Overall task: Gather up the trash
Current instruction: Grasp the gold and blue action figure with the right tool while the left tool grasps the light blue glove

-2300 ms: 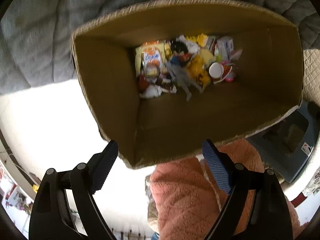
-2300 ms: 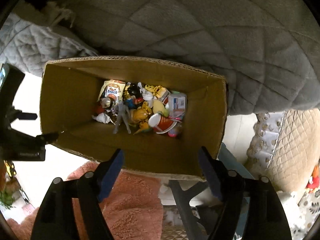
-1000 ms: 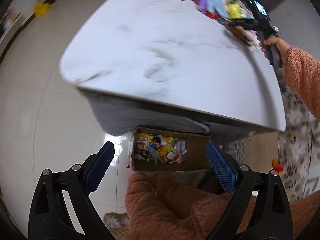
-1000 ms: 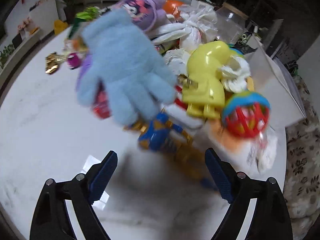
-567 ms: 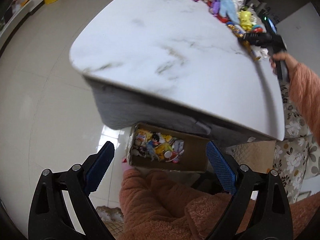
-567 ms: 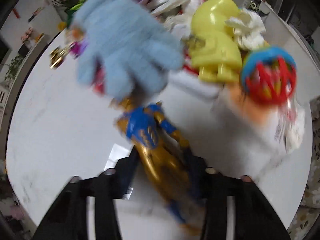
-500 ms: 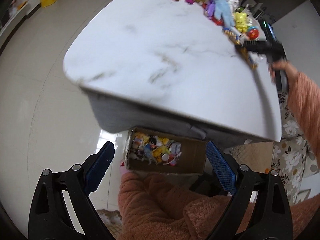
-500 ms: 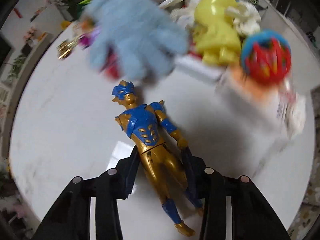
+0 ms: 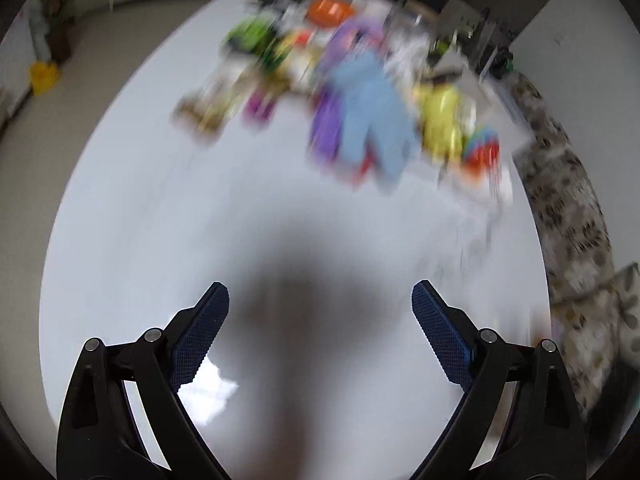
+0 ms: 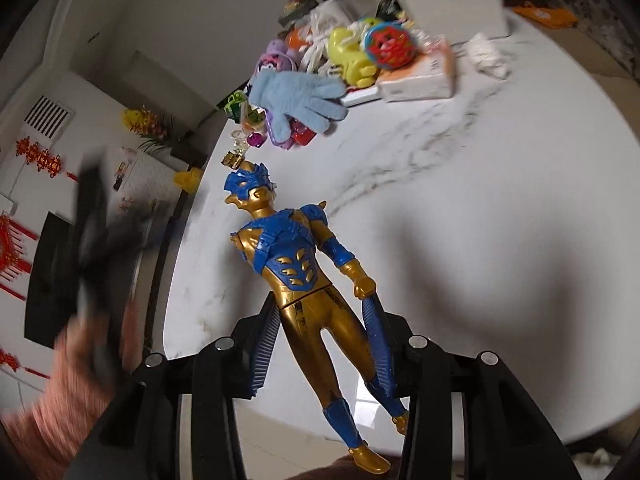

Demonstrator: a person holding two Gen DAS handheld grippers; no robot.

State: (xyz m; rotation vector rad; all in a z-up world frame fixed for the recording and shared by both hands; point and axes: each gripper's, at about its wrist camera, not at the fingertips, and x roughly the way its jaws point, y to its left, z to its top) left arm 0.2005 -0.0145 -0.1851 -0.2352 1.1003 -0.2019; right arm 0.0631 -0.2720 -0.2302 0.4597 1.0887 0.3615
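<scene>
Now right claw (image 10: pixel 320 356) grips the gold-blue action figure (image 10: pixel 304 280) (thighs); left claw (image 9: pixel 320 320) gapes empty.

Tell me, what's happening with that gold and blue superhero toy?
A person is clearing a marble table with a gripper in each hand. The right gripper is shut on the gold and blue action figure, clamped at its hips and lifted off the table. The left gripper is open and empty above the table. A blue glove, a yellow toy and a red and blue ball sit in the pile at the far side.
</scene>
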